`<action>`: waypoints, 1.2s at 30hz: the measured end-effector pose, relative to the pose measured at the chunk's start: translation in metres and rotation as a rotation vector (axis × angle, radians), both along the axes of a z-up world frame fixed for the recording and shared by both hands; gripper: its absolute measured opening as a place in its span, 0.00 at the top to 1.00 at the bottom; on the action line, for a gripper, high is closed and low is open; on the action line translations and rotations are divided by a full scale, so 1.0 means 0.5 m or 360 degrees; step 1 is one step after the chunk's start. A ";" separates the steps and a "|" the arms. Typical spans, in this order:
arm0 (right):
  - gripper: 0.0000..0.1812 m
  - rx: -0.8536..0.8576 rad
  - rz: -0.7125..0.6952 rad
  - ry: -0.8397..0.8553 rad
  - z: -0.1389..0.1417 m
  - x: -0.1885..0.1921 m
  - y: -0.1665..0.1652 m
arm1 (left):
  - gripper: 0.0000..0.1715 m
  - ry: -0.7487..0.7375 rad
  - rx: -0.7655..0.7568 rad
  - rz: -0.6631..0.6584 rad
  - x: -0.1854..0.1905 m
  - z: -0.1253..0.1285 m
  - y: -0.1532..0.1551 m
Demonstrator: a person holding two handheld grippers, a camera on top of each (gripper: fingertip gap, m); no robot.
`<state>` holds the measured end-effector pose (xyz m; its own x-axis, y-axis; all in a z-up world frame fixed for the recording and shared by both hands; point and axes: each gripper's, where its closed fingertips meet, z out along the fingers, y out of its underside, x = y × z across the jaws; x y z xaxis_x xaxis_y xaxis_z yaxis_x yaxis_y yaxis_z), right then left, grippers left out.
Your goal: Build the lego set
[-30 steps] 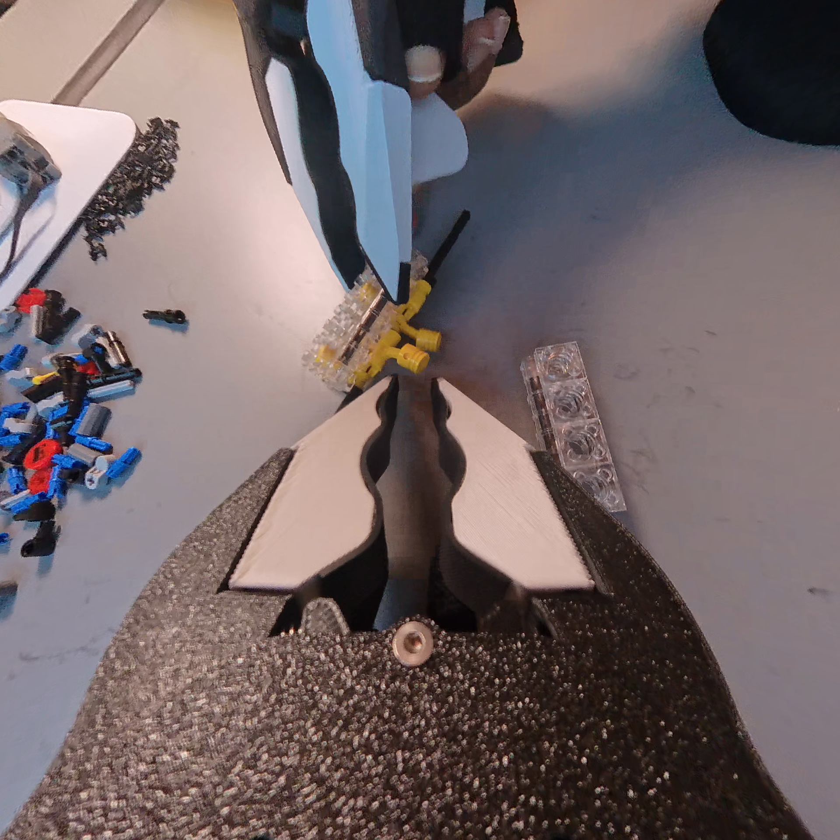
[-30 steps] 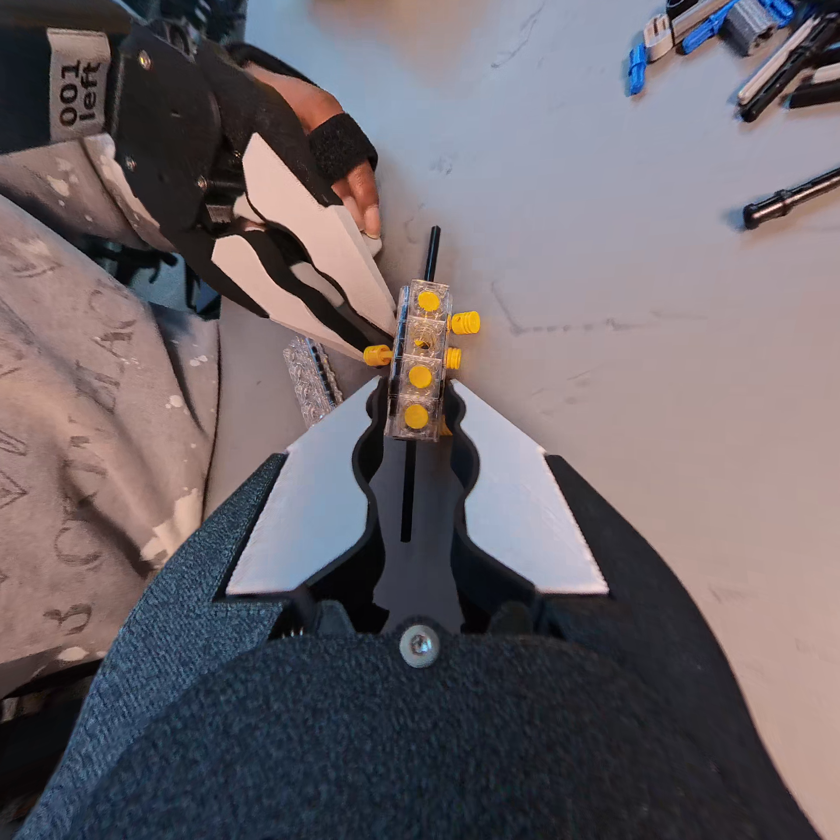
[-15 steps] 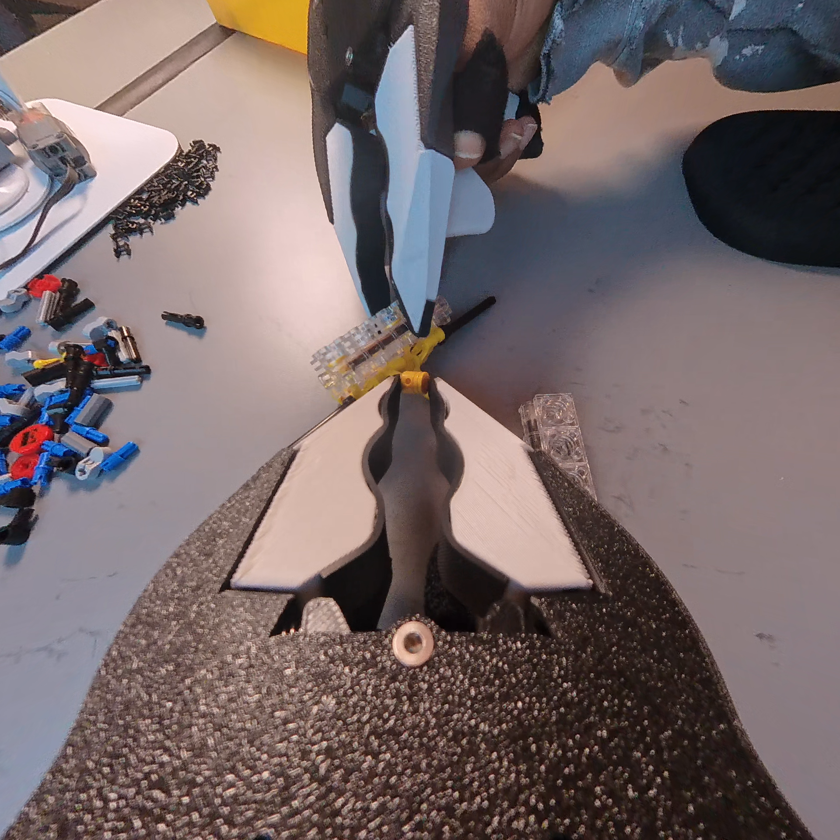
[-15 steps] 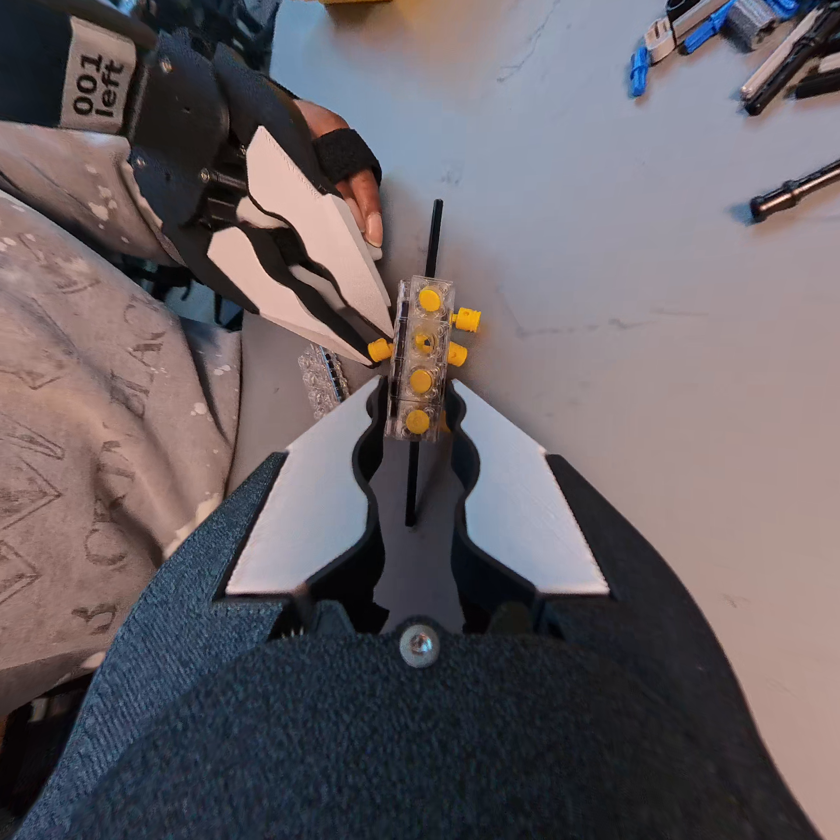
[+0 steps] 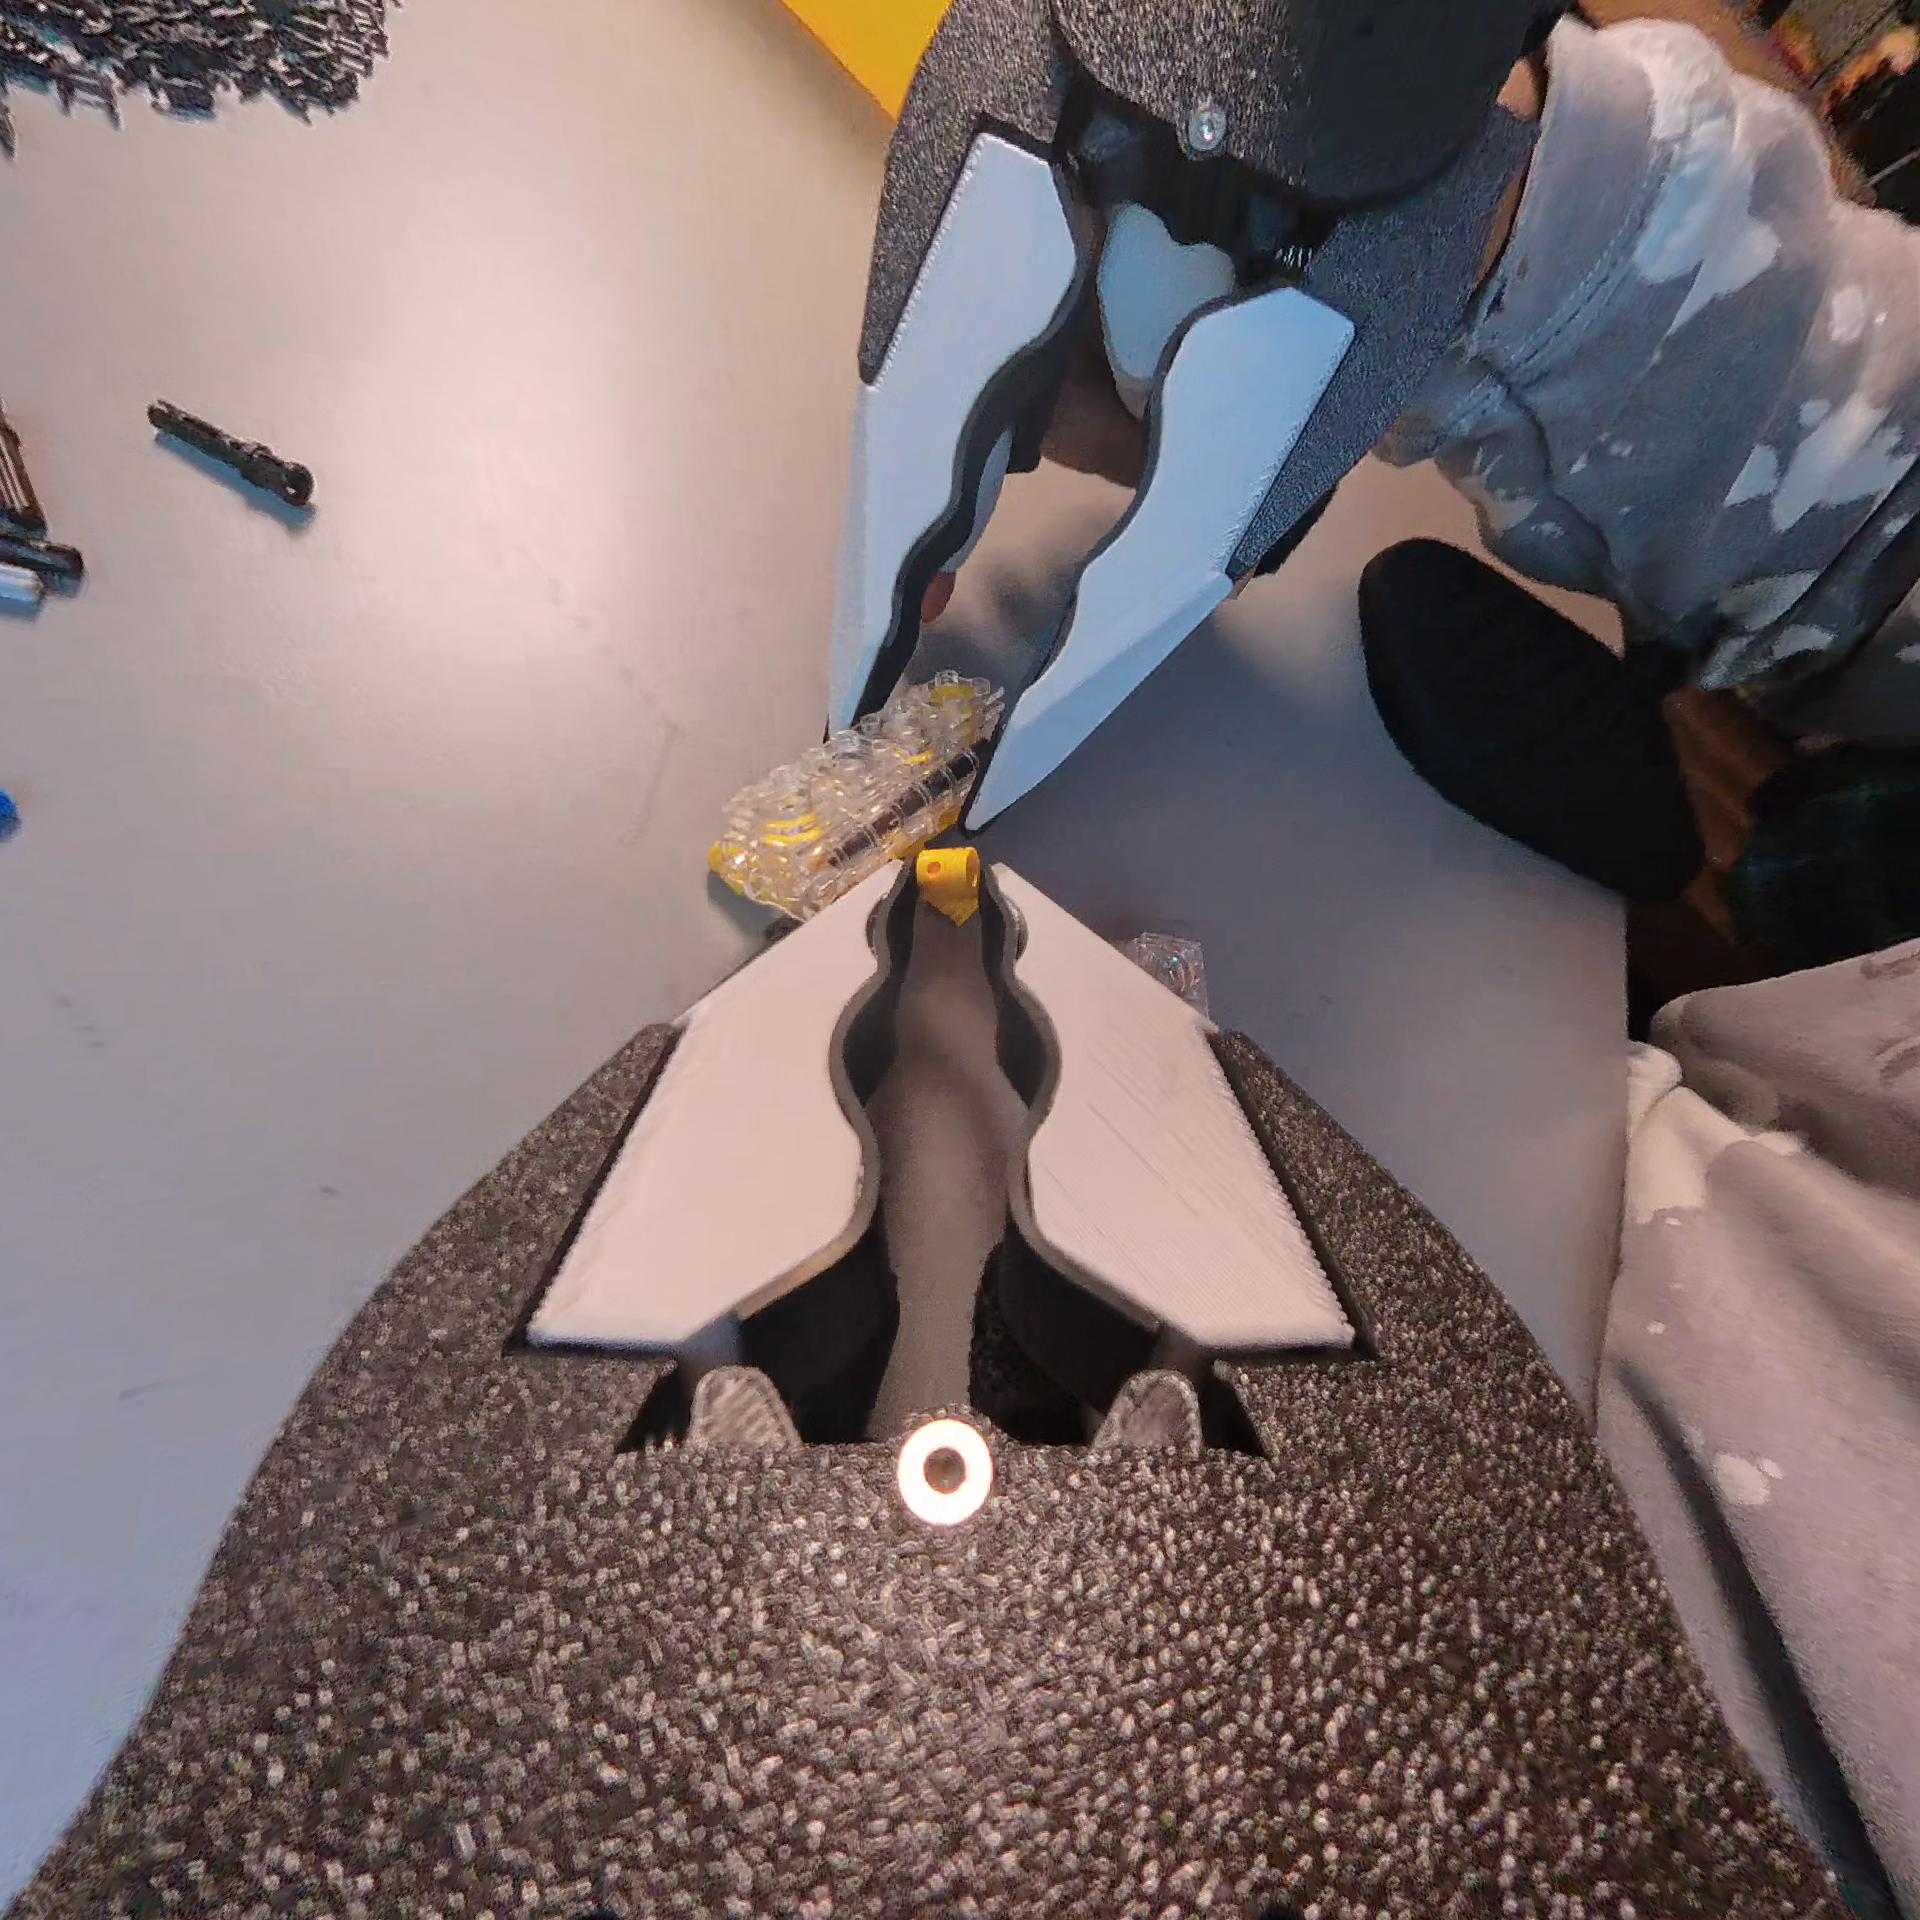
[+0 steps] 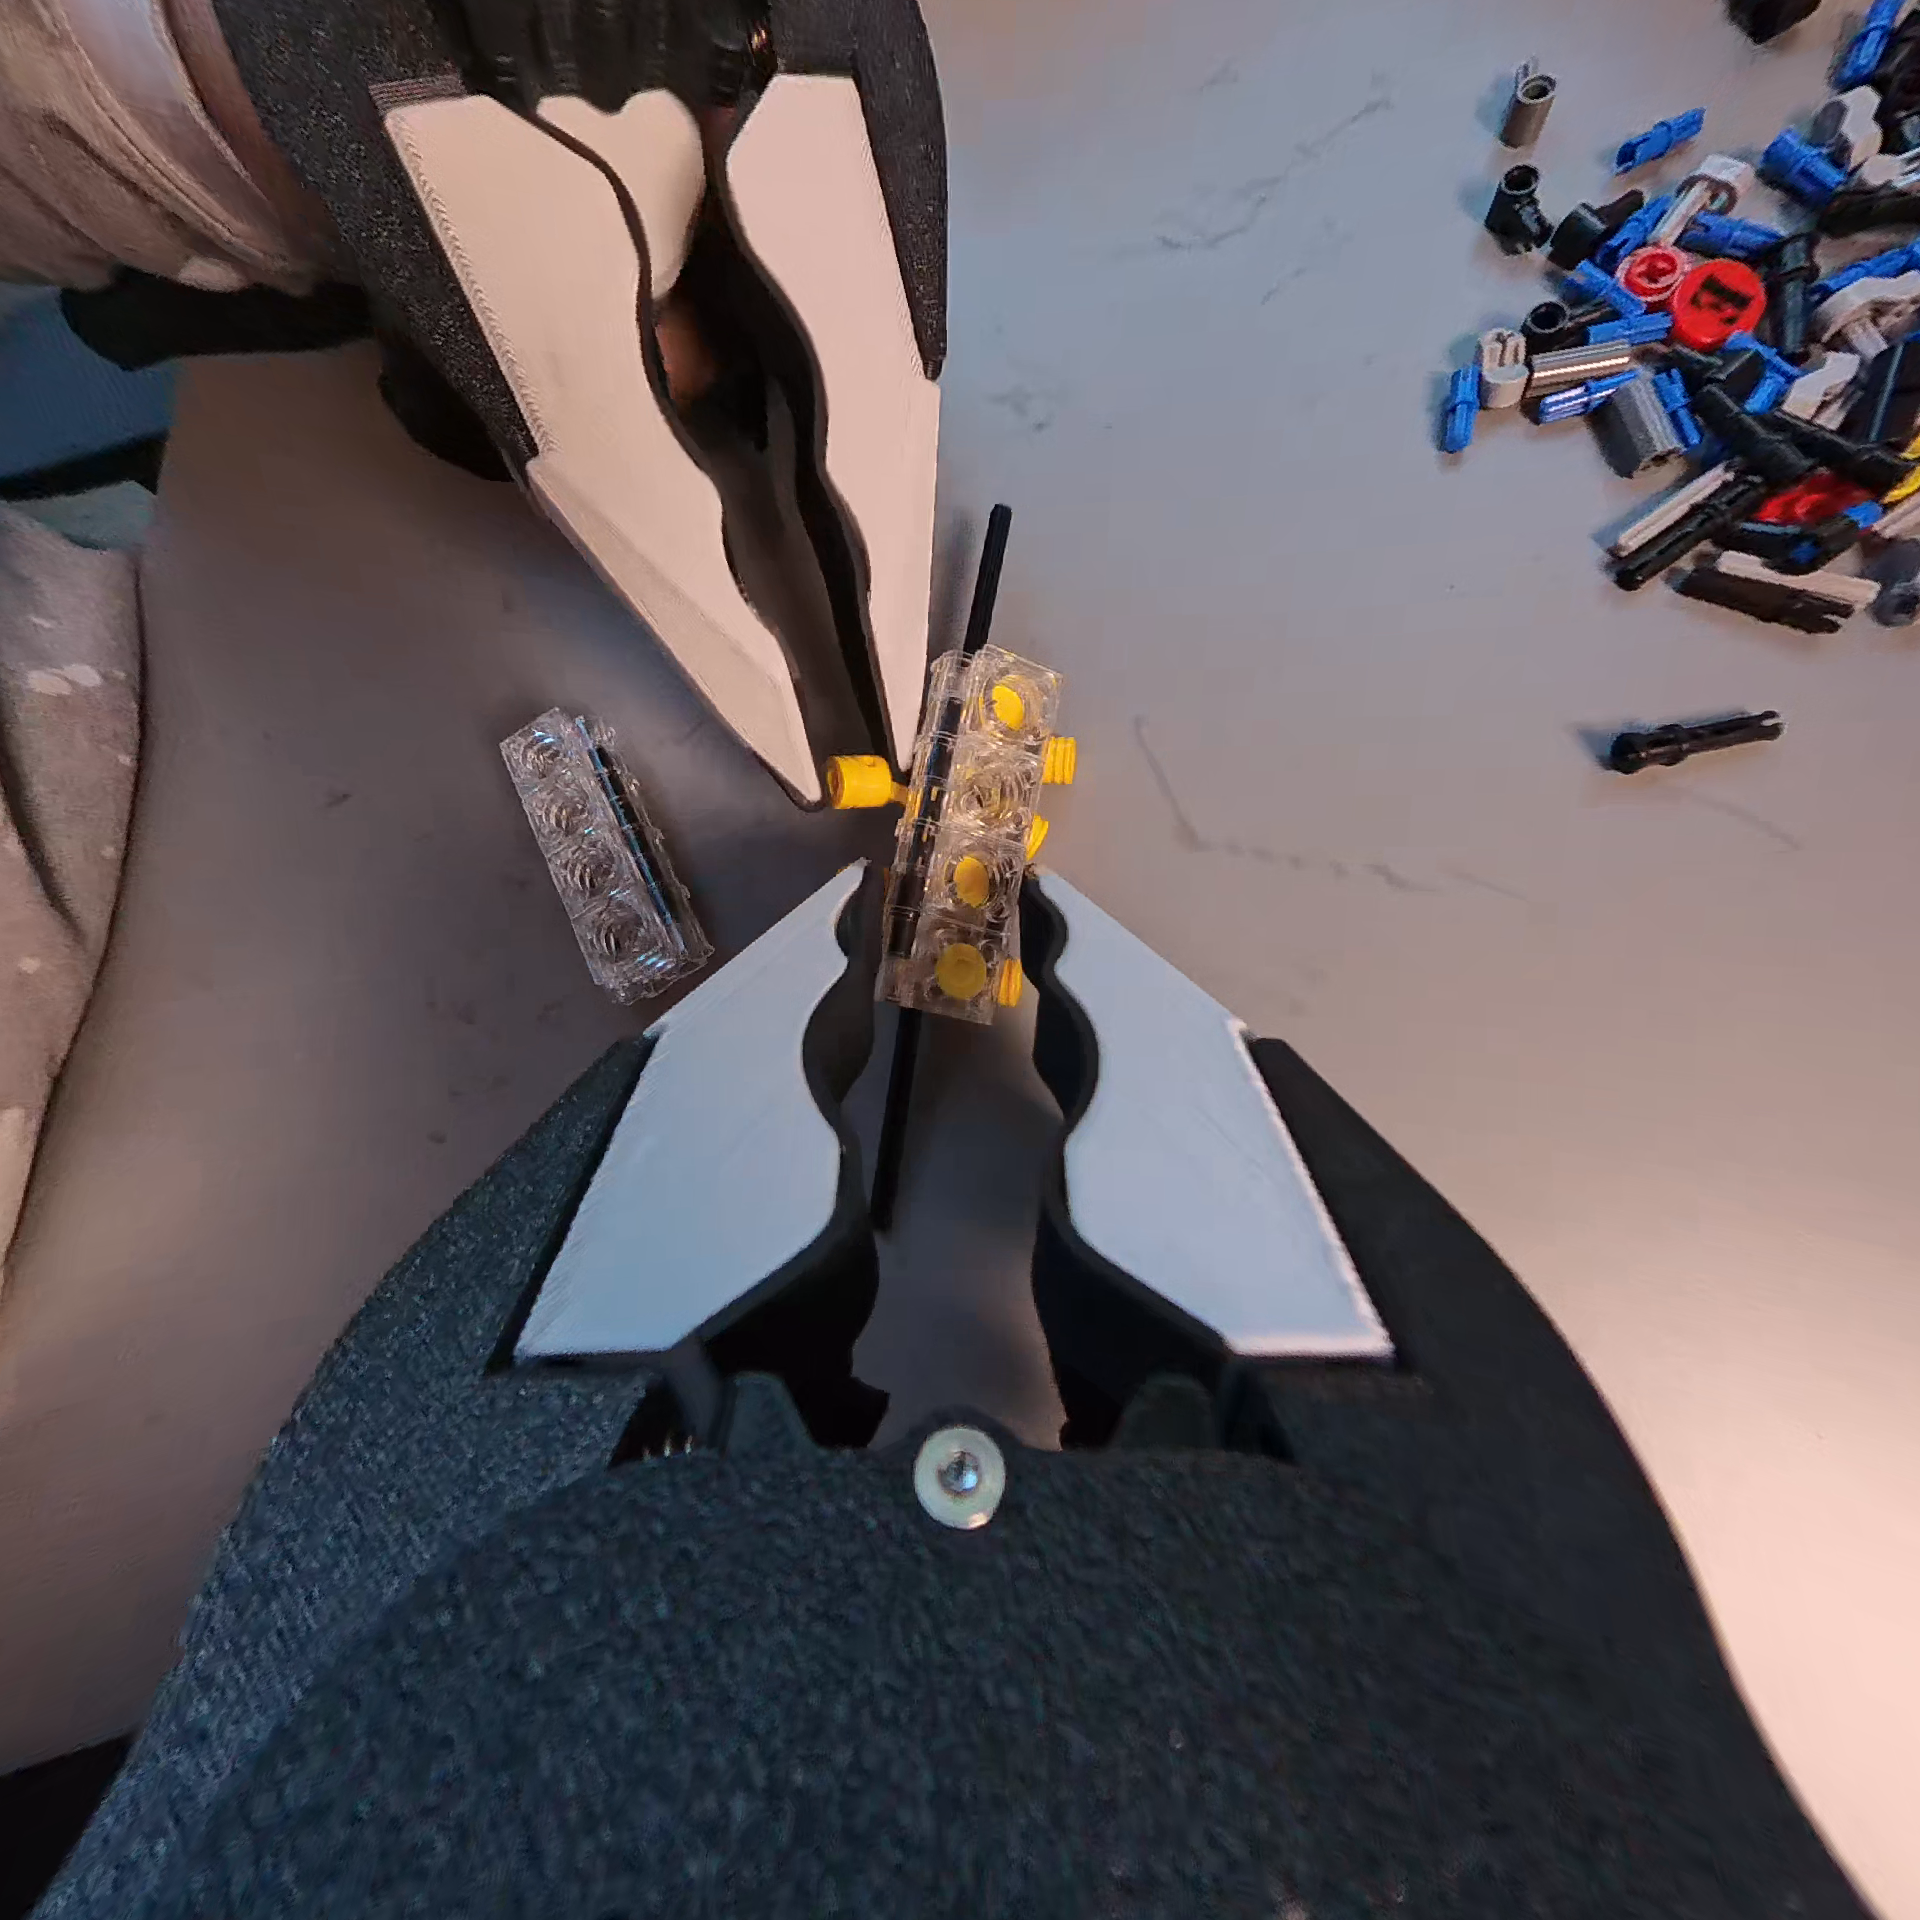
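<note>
A clear brick assembly [image 6: 971, 831] with yellow pins and a black axle [image 6: 984, 592] through it sits between my right gripper's [image 6: 951, 883] fingertips, which are shut on its lower end, above the grey table. In the left wrist view the assembly [image 5: 831, 821] is held by the right gripper [image 5: 914, 769] coming from above. My left gripper [image 5: 943, 883] is shut on a yellow pin [image 5: 948, 871] that sticks out of the assembly's side. In the right wrist view the same pin [image 6: 857, 781] is at the left gripper's tips [image 6: 862, 779].
A loose clear brick [image 6: 597, 852] lies on the table left of the assembly and also shows in the left wrist view [image 5: 1169, 956]. A pile of blue, black, grey and red parts [image 6: 1714, 343] lies far right. A single black pin [image 6: 1694, 743] lies alone. A person's sleeve [image 5: 1662, 364] is close. Less than 4 cm separates the two grippers' tips.
The left gripper has swung round to face the right gripper head-on, still at the yellow side pin. The assembly has tilted slightly in the right gripper. The loose clear brick has not moved.
</note>
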<state>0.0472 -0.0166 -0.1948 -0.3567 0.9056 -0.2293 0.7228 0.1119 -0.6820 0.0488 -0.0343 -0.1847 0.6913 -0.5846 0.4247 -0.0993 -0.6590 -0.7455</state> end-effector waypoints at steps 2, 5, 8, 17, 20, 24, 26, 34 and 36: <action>0.87 -0.0108 -0.0020 0.0009 0.004 0.000 -0.001 | 0.93 -0.0087 -0.0029 0.0030 -0.001 0.008 0.001; 0.87 -0.0308 -0.0067 0.0000 0.010 0.000 0.001 | 0.93 -0.0138 -0.0028 0.0080 -0.005 0.016 0.008; 0.86 -0.0435 -0.0099 -0.0013 0.013 -0.001 0.005 | 0.93 -0.0149 -0.0017 0.0128 -0.009 0.019 0.015; 0.86 -0.0619 -0.0170 -0.0048 0.015 0.000 0.012 | 0.93 0.0062 0.0177 0.0186 -0.025 0.023 0.028; 0.86 -0.0684 -0.0209 -0.0050 0.018 0.000 0.016 | 0.93 0.0117 0.0221 0.0187 -0.026 0.022 0.029; 0.86 -0.0700 -0.0221 -0.0053 0.018 0.000 0.015 | 0.95 0.0173 0.0291 0.0171 -0.021 0.024 0.030; 0.86 -0.0665 -0.0211 -0.0059 0.016 0.000 0.011 | 0.95 0.0206 0.0351 0.0145 -0.015 0.030 0.029; 0.87 -0.0689 -0.0241 -0.0049 0.017 0.000 0.016 | 0.94 0.0432 0.0527 -0.0072 0.008 0.015 0.003; 0.87 -0.0691 -0.0244 -0.0049 0.017 0.001 0.016 | 0.94 0.0530 0.0561 -0.0112 0.007 0.005 0.000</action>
